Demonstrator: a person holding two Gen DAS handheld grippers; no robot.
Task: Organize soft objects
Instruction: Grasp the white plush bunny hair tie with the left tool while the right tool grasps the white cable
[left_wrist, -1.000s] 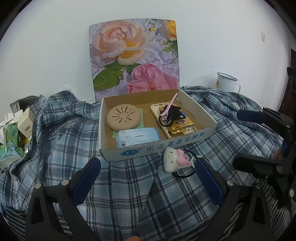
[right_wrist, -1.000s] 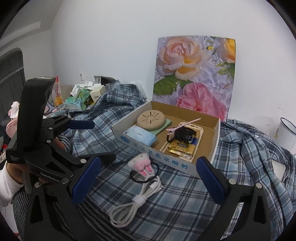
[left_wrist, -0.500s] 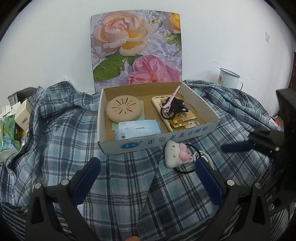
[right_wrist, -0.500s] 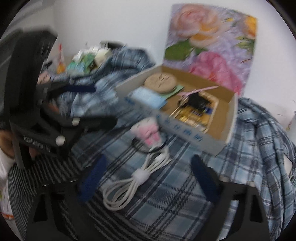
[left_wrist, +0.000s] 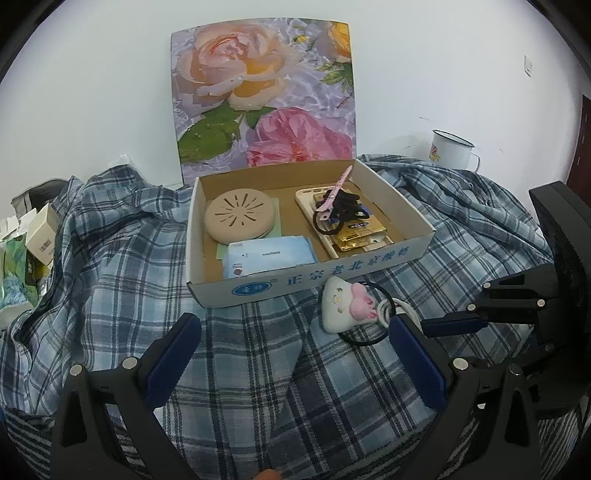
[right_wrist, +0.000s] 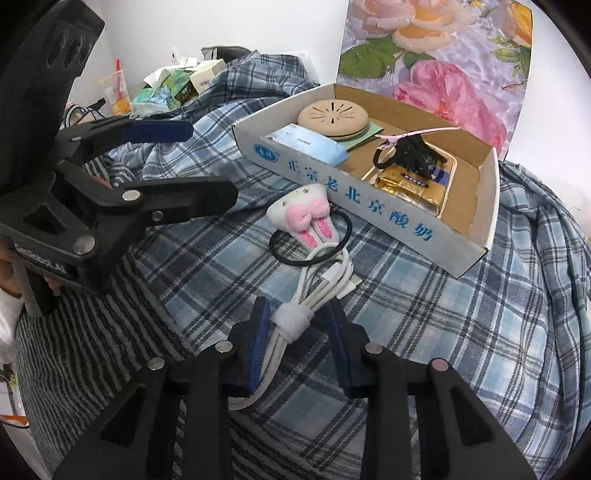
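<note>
Left gripper wide open, holding nothing, over plaid cloth. Cardboard box contents, left to right: round beige vented disc, blue tissue pack, phone case under pink clip, black hair ties, gold sachets. Bunny hair tie just outside the box front. Right gripper jaws just closing on coiled white cable, at its white strap.

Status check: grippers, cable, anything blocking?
Right gripper just closing around the white cable, grip unconfirmed. Left gripper open, empty. Bunny hair tie touching cable's far end. Box unobstructed.
</note>
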